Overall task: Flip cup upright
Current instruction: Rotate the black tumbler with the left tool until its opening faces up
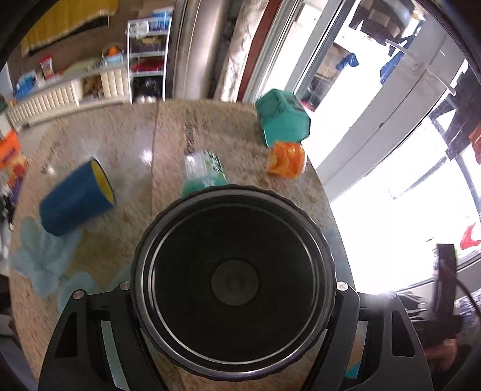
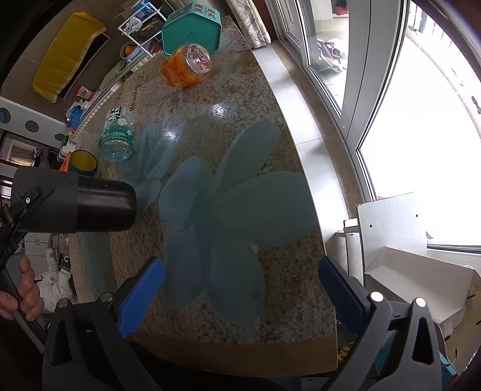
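Observation:
My left gripper [image 1: 234, 300] is shut on a black cup [image 1: 234, 279], whose round base faces the left wrist camera. In the right wrist view the same black cup [image 2: 102, 207] lies horizontal in the air above the table's left part, held by the left gripper [image 2: 45, 204]. My right gripper [image 2: 240, 288] is open and empty, its blue pads [image 2: 141, 294] spread over the blue flower print on the granite table [image 2: 240, 99].
A blue cup with yellow inside [image 1: 76, 200] lies on its side at the left. A clear water bottle [image 2: 117, 135], an orange jar [image 2: 186, 64] and a teal hexagonal box [image 2: 192, 28] stand further back. A window sill [image 2: 300, 120] and white cardboard box [image 2: 415, 270] are on the right.

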The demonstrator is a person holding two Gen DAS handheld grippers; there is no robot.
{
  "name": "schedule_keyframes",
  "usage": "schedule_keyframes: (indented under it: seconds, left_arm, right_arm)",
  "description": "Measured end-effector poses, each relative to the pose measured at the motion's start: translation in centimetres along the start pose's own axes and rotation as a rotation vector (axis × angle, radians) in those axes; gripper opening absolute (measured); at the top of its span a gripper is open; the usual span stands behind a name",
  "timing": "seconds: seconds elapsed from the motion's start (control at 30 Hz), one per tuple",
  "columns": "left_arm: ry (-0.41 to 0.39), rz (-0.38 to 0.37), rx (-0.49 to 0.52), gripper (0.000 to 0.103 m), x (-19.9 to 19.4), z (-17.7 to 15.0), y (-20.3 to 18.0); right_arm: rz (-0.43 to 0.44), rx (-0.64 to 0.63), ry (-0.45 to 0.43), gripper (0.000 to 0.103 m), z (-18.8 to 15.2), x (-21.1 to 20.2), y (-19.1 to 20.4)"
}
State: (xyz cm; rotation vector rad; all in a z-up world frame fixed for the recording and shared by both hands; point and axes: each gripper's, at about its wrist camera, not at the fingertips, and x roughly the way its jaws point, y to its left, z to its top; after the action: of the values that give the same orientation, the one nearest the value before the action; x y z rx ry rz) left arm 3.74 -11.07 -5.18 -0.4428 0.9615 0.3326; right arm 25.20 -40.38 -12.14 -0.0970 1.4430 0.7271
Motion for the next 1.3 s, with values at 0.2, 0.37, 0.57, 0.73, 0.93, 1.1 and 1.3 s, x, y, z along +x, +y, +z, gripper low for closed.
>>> schedule_keyframes:
  seconds: [0.2, 0.37, 0.57, 0.73, 0.93, 1.1, 1.3]
  left_arm:
    - [-0.040, 0.106, 0.112, 0.080, 0.9, -0.5, -1.6]
    - [-0.049, 0.126, 0.157, 0.080, 1.2, -1.3, -2.6]
    - [-0.027, 0.135, 0.188, 0.081, 1.9, -0.7, -3.2]
    - [0.004, 0.153, 0.212, 0.081, 2.4, -0.8, -3.7]
    - [0.089, 0.164, 0.217, 0.083, 4.0, -1.3, -3.5]
    - [0.114, 0.157, 0.218, 0.090, 4.5, -1.5, -3.4]
    - [0.112, 0.095, 0.202, 0.102, 3.8, -2.1, -3.2]
  right_arm:
    - [-0.015, -0.014, -0.009, 0.103, -0.1, -0.2, 0.0]
    - [-0.022, -0.023, -0.013, 0.103, -0.6, -0.5, 0.1]
    - [-0.022, -0.020, -0.022, 0.103, -0.8, -0.7, 0.0]
    - [-0.015, -0.022, -0.024, 0.103, -0.8, -0.6, 0.2]
    - [-0.008, -0.011, -0.030, 0.103, -0.8, -0.7, 0.0]
    - [-0.005, 0.006, -0.028, 0.103, -0.9, -0.6, -0.3]
    - [0.000, 0.007, -0.027, 0.103, -0.9, -0.4, 0.1]
